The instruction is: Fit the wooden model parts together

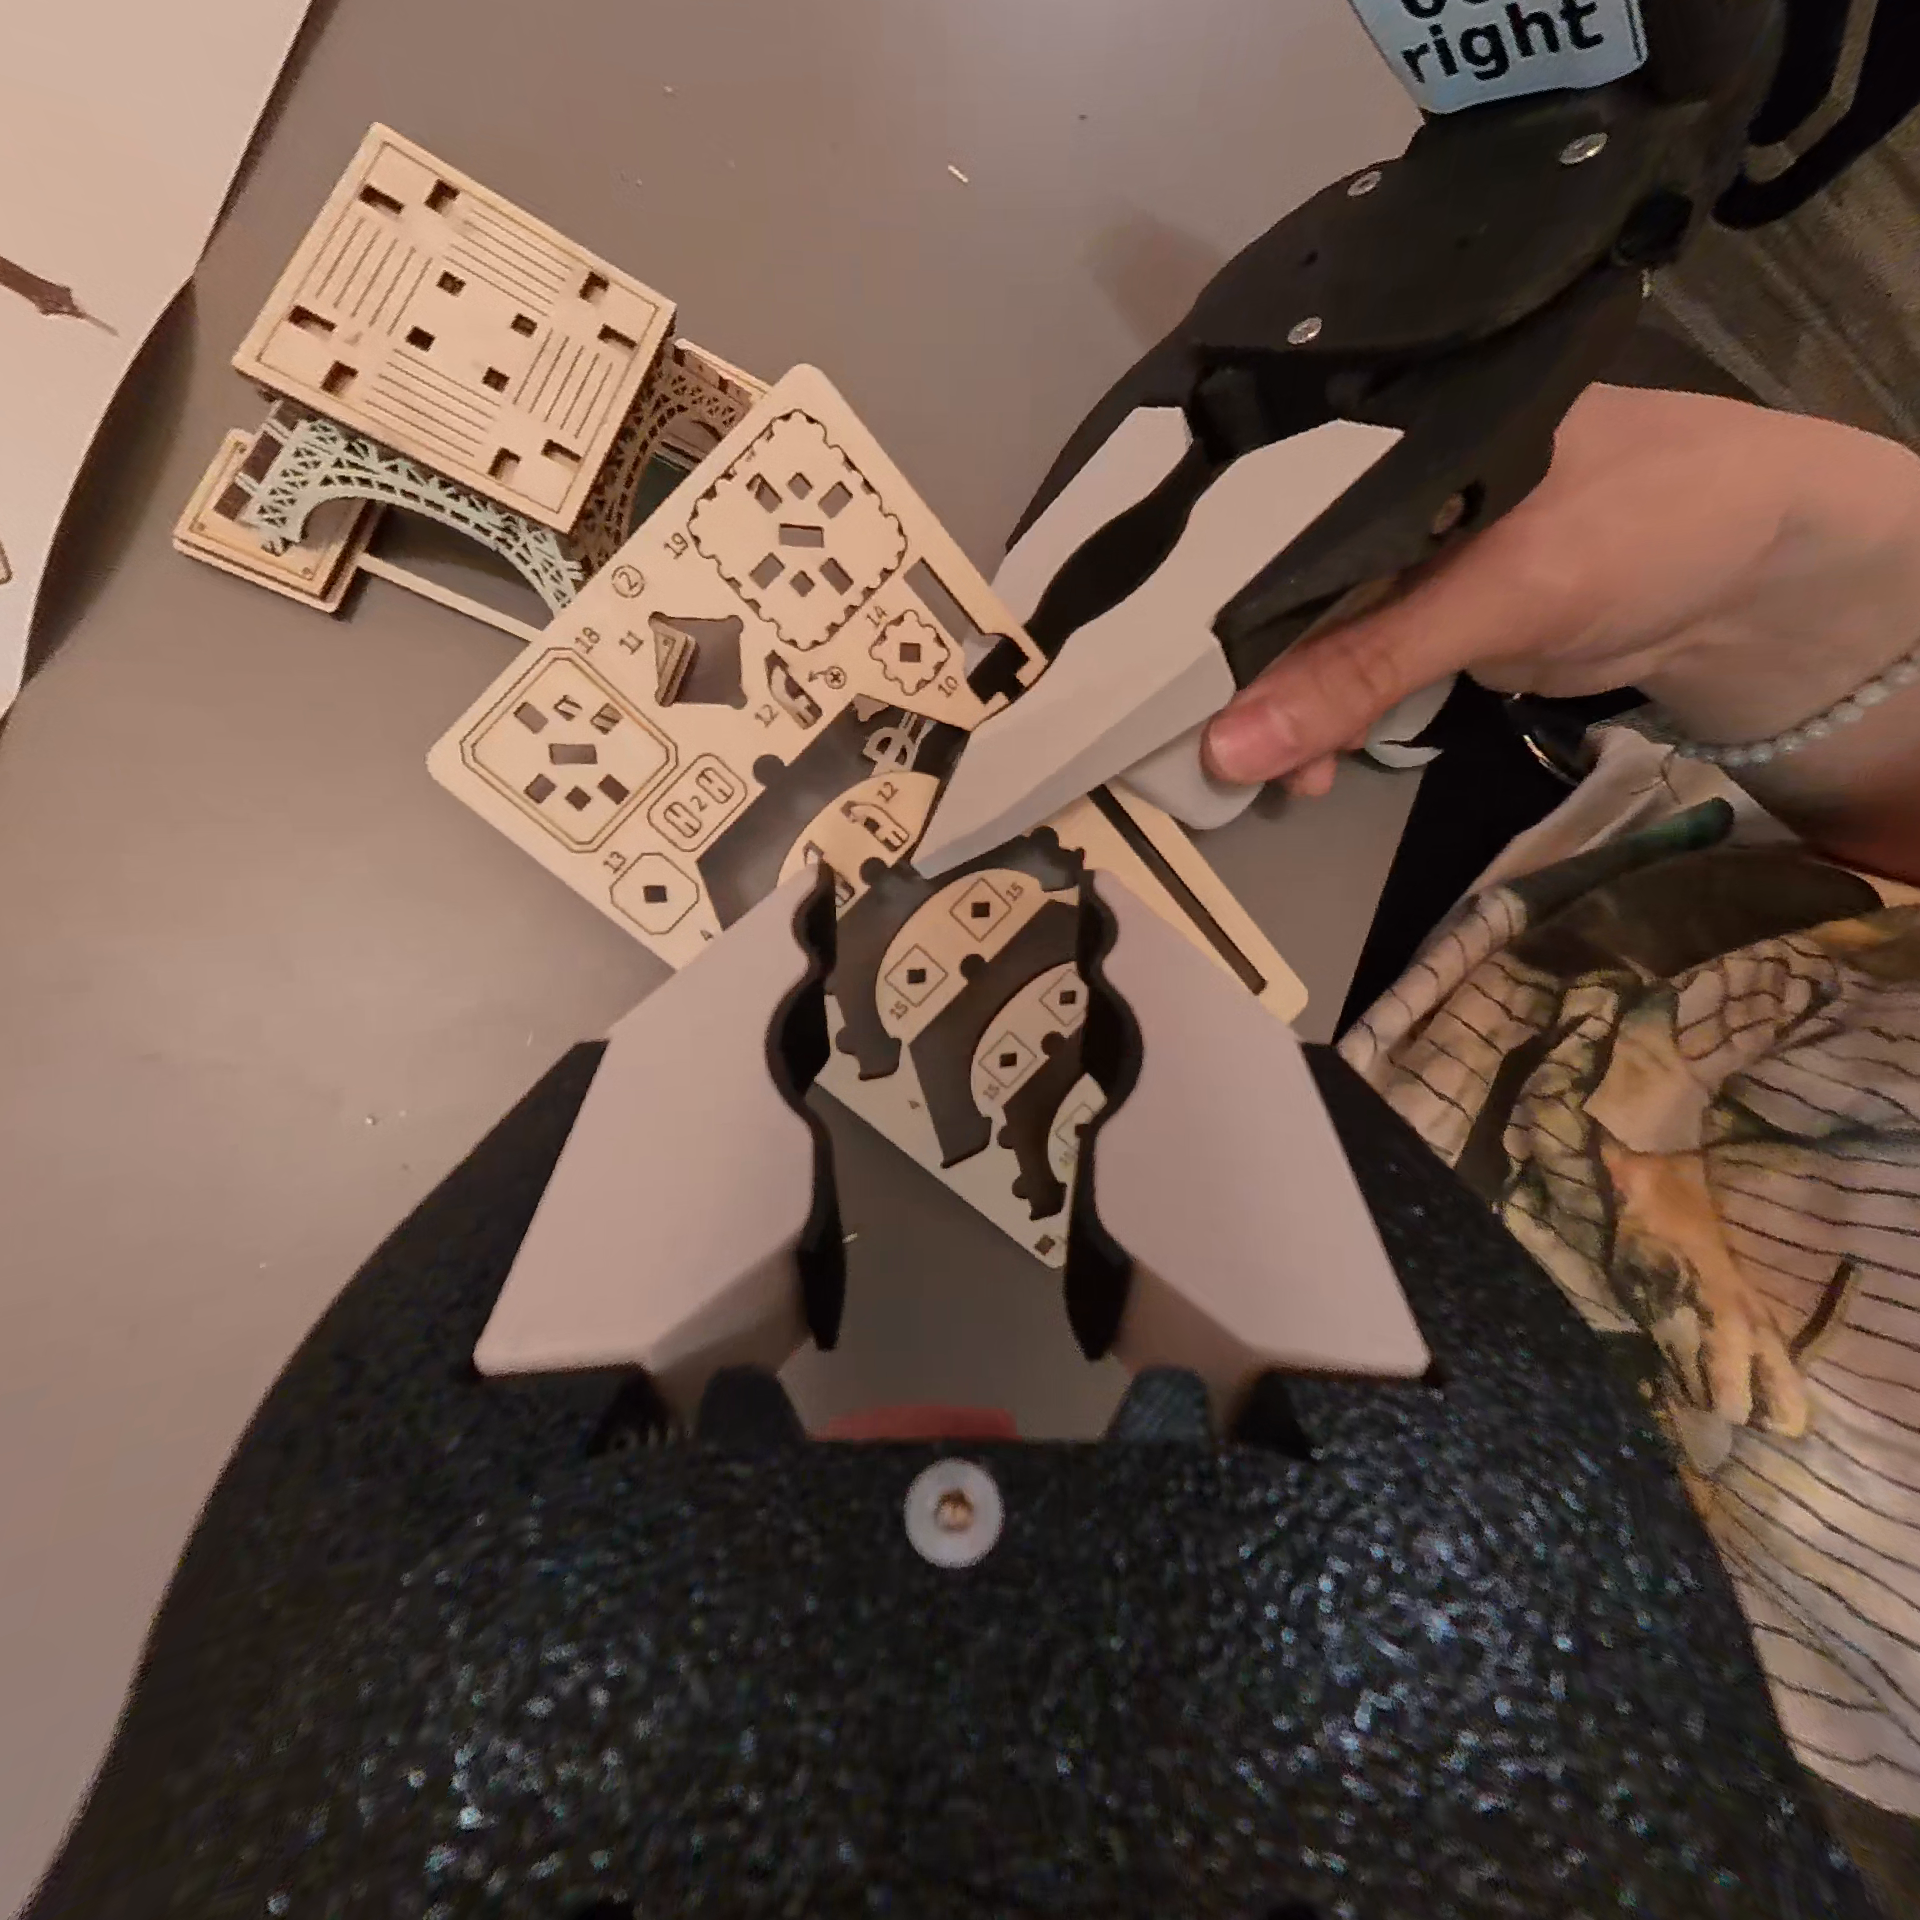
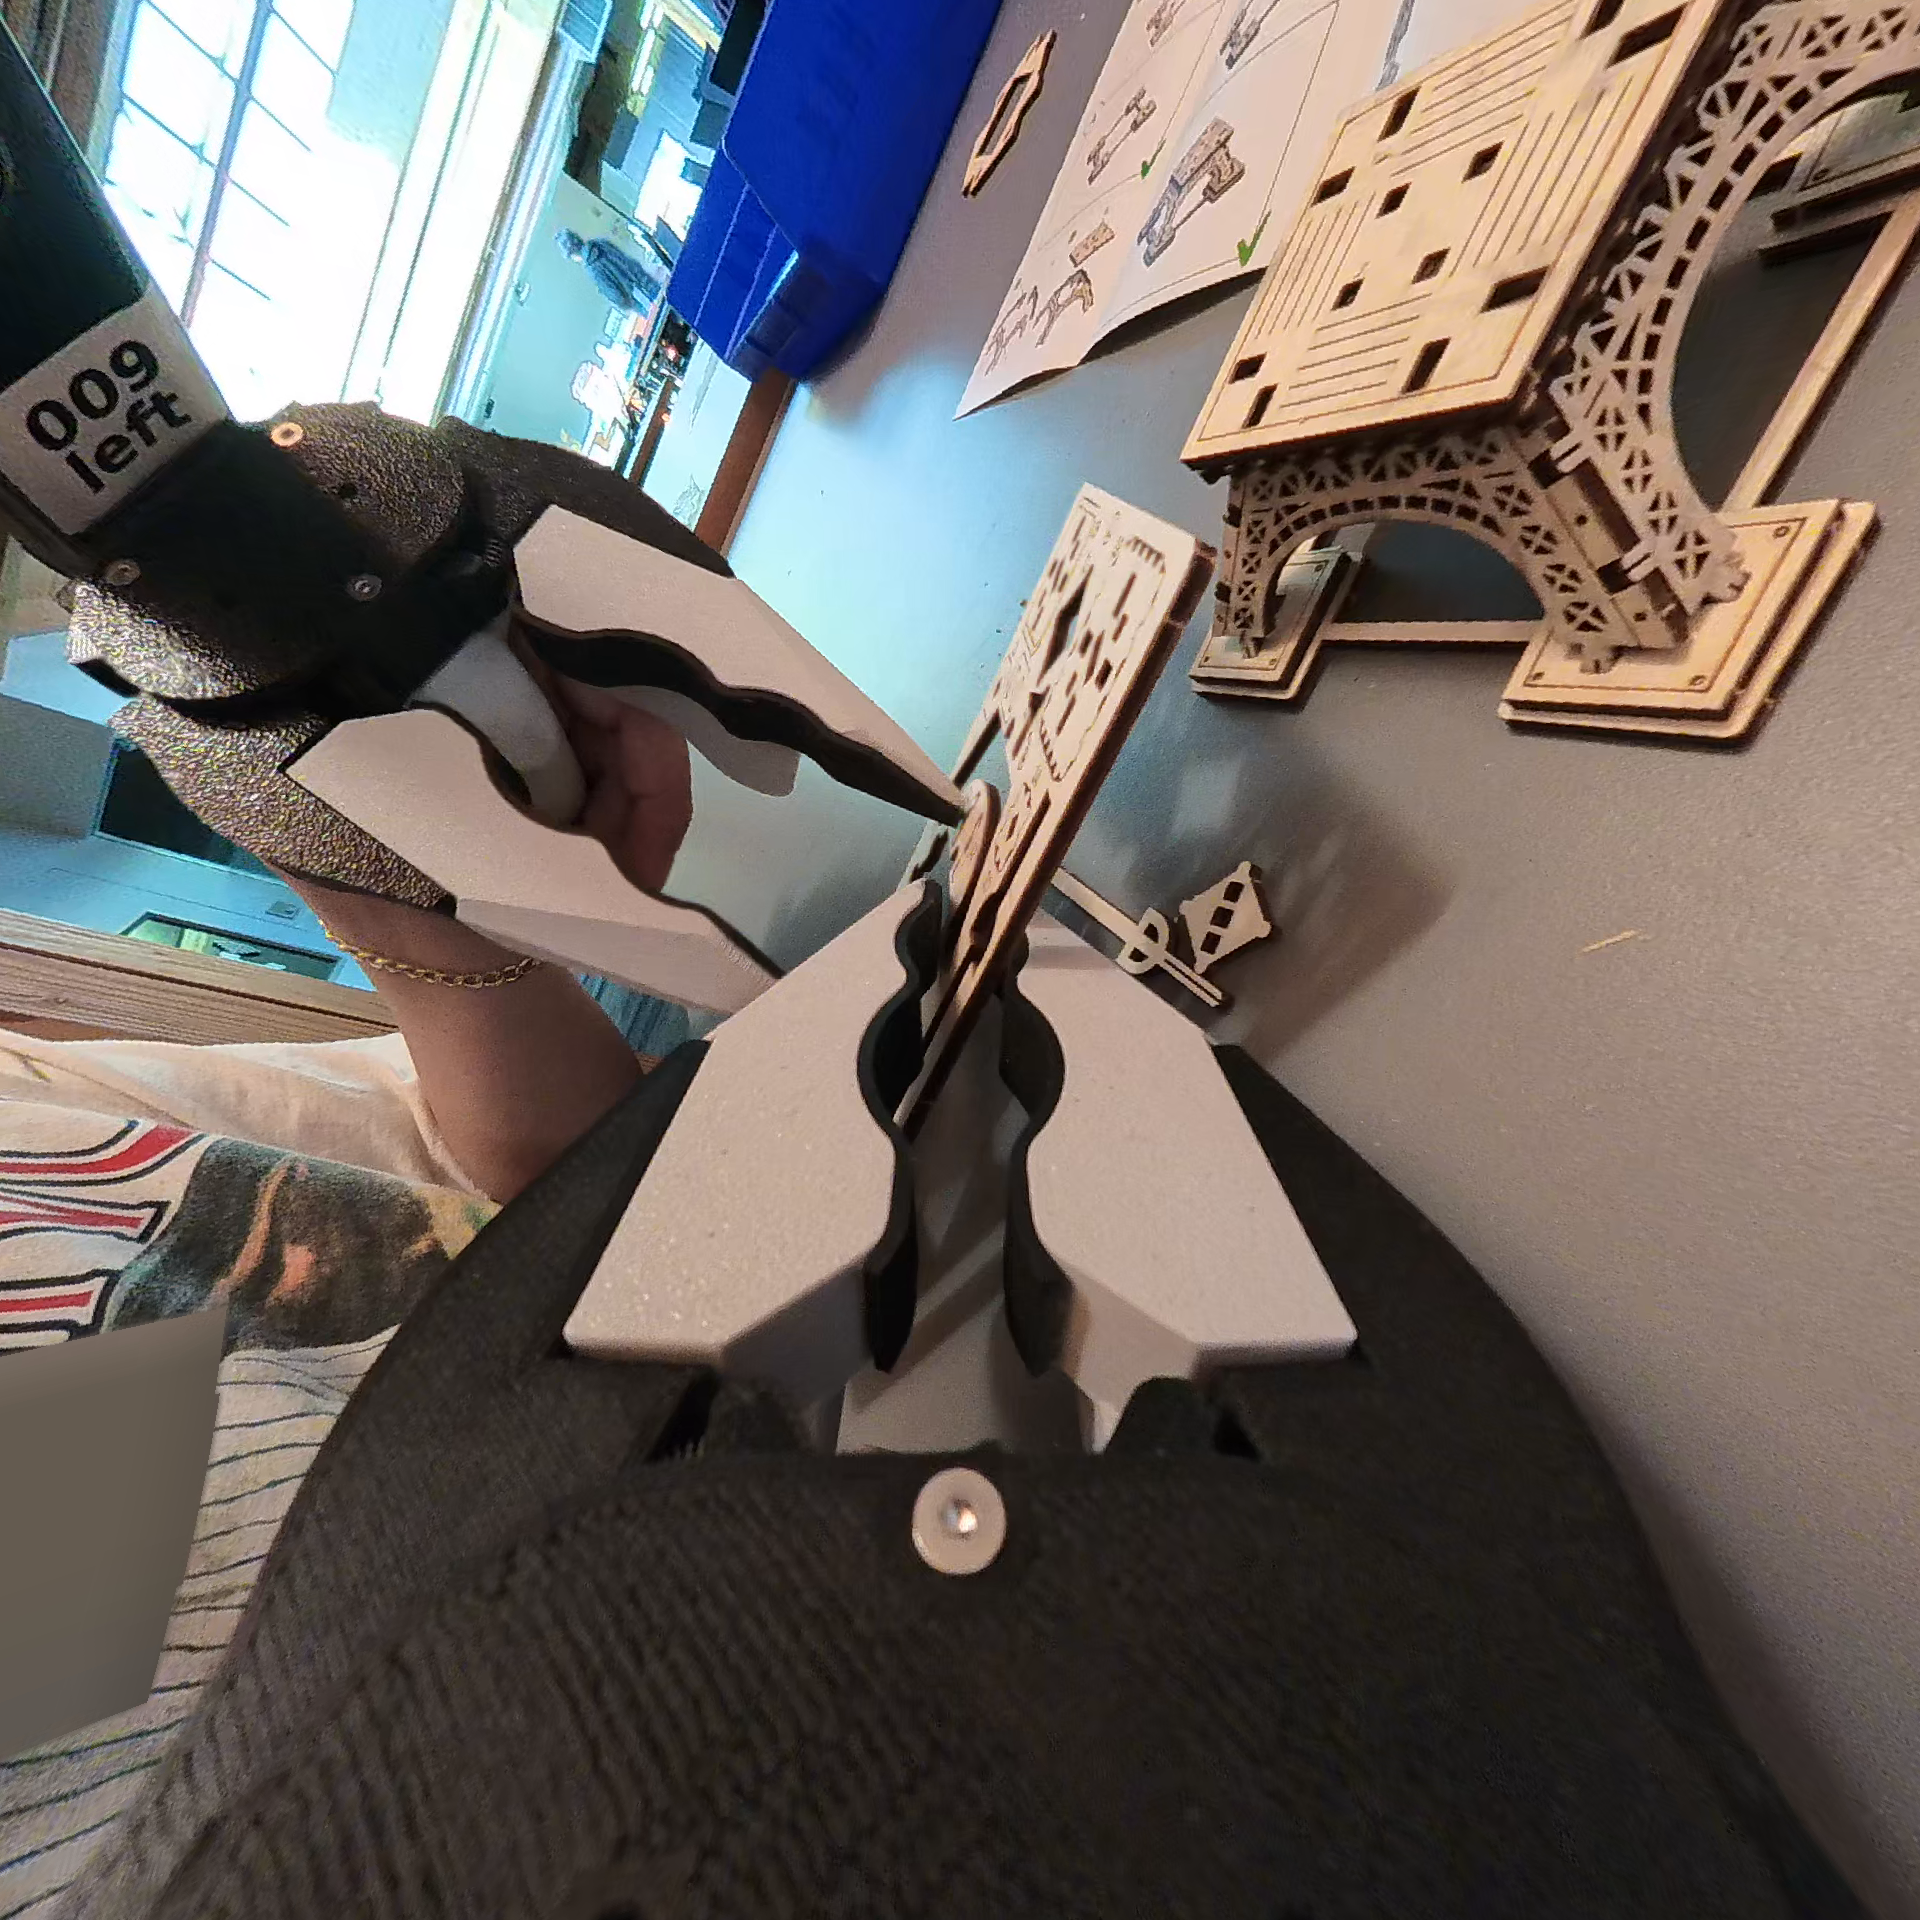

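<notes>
A thin wooden parts sheet [image 1: 665, 665] with cut-out pieces is held tilted above the grey table [image 1: 208, 987]. My right gripper [image 2: 971, 935] is shut on the sheet's edge [image 2: 1081, 665], which stands edge-on between its fingers. It enters the left wrist view from the upper right [image 1: 987, 717]. My left gripper [image 1: 951, 894] is open over the sheet's lower part. In the right wrist view its upper fingertip [image 2: 951, 810] touches a round piece in the sheet. The built wooden tower base [image 1: 447, 343] stands behind the sheet, and also shows in the right wrist view [image 2: 1455, 343].
A paper instruction sheet [image 2: 1143, 177] lies behind the tower base. Small loose wooden pieces [image 2: 1226, 920] lie on the table near the sheet, and a ring-shaped piece [image 2: 1008, 114] lies farther back. A blue object [image 2: 831, 156] stands beyond the table. The person's clothing [image 1: 1558, 1143] is at the right. The grippers are tip to tip, or close to it.
</notes>
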`<state>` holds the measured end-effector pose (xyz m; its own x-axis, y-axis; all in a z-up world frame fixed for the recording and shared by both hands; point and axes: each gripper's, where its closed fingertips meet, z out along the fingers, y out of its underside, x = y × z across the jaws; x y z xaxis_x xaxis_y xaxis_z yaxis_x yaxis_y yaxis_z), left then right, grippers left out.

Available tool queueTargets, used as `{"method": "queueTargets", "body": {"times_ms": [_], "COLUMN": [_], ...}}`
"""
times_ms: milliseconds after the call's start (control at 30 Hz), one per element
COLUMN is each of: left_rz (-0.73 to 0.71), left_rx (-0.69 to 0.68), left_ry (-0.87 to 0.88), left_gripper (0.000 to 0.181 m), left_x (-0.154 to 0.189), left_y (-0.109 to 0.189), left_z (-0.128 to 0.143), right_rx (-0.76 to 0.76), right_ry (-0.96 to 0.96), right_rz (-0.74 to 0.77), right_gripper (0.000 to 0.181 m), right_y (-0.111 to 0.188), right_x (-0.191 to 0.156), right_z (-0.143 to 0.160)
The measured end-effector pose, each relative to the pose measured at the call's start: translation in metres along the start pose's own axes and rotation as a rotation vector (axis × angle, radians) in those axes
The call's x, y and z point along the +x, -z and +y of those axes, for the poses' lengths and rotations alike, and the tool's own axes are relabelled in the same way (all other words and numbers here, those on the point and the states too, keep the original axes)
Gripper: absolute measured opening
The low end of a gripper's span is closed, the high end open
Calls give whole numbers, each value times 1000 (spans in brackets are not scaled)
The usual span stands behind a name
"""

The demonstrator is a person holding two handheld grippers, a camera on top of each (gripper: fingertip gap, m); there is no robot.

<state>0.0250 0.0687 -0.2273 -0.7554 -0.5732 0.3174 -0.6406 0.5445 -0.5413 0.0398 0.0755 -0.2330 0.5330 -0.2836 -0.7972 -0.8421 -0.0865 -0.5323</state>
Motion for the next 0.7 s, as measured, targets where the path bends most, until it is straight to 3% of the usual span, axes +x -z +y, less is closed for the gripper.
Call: {"method": "queueTargets", "body": {"times_ms": [200, 700], "left_rz": [-61, -26], "left_rx": [-48, -54], "left_ry": [-77, -83], "left_gripper": [70, 77], "left_x": [8, 10], "left_y": [-10, -12], "left_z": [6, 9], "right_rx": [-14, -27], "right_ry": [-11, -24], "right_rz": [-8, 8], "right_gripper": [9, 8], "right_y": [-1, -4], "right_x": [-1, 0], "right_z": [2, 5]}}
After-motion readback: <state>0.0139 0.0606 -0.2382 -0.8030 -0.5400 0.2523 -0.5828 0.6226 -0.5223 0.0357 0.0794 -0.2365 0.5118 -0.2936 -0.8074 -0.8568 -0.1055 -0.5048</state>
